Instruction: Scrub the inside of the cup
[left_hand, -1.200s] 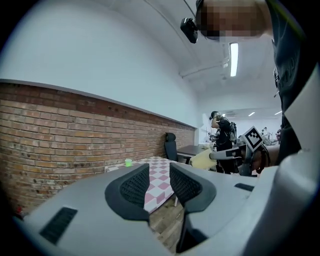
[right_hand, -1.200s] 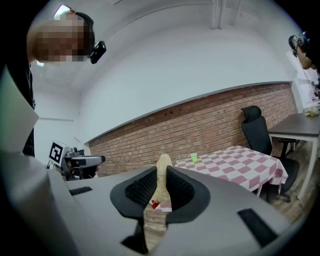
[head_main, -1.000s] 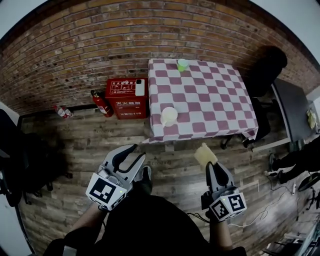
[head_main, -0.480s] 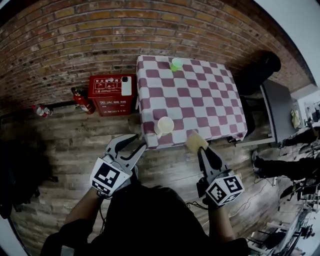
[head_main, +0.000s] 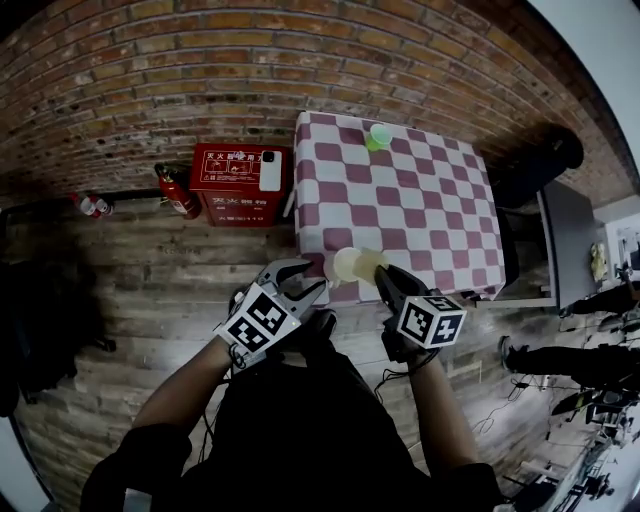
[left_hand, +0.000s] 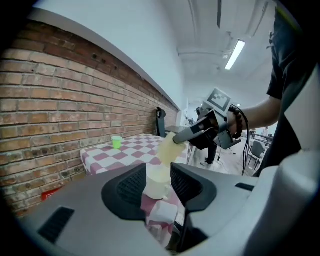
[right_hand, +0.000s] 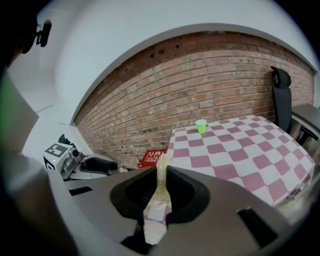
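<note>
Cup (head_main: 343, 263) upright at table (head_main: 420, 200) near edge. Left gripper (head_main: 306, 278) jaws apart, cup ahead, ungripped: clamp first. Right gripper (head_main: 385, 273) pinches sponge (head_main: 367, 264) beside rim. Enter from above, press inner wall, twist.

The person wears a black short-sleeved shirt (head_main: 300, 430). Above the shirt's left shoulder, the left gripper (head_main: 303, 277) has a pale grey body and black ribbed jaw pads. It carries a white left cube (head_main: 262, 320) printed with black square markers. Above the shirt's right shoulder, the right gripper (head_main: 385, 278) looks darker and bears a matching right cube (head_main: 430, 321). Past the shirt's right sleeve are a dark bead bracelet (left_hand: 240, 120) and a black cable (left_hand: 245, 150).
</note>
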